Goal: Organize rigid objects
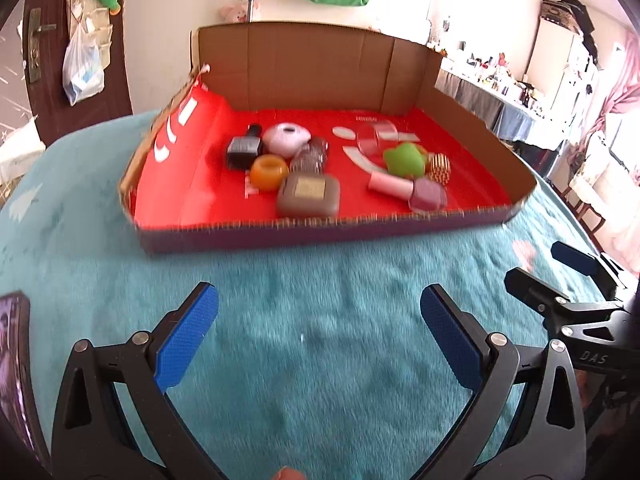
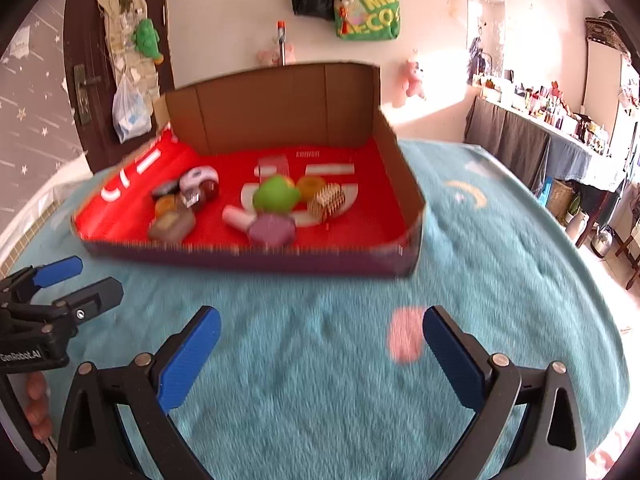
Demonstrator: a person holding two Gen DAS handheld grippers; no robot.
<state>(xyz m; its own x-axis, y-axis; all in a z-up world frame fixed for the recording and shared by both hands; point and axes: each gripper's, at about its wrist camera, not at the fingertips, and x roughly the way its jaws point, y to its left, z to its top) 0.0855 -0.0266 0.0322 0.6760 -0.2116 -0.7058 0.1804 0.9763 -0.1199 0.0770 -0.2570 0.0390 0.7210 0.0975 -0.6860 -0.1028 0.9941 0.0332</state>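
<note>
A shallow cardboard box [image 1: 472,216] [image 2: 408,216] with a red floor lies on the teal blanket and holds several small items. Among them are a green toy [image 1: 402,159] [image 2: 276,196], an orange ring [image 1: 269,172], a grey-brown case [image 1: 308,194] [image 2: 172,226], a pink tube with a mauve cap [image 1: 408,190] [image 2: 260,224], a gold ribbed piece [image 1: 439,168] [image 2: 327,201] and a white round jar [image 1: 286,139]. My left gripper [image 1: 320,340] is open over bare blanket in front of the box. Open too, my right gripper [image 2: 322,360] hovers beside it, holding nothing.
The teal blanket [image 1: 320,300] covers the bed around the box. A pink patch [image 2: 406,338] is printed on it near my right fingers. A dark door [image 2: 80,80] with hanging bags stands at the back left, a cluttered counter [image 2: 560,128] at the right.
</note>
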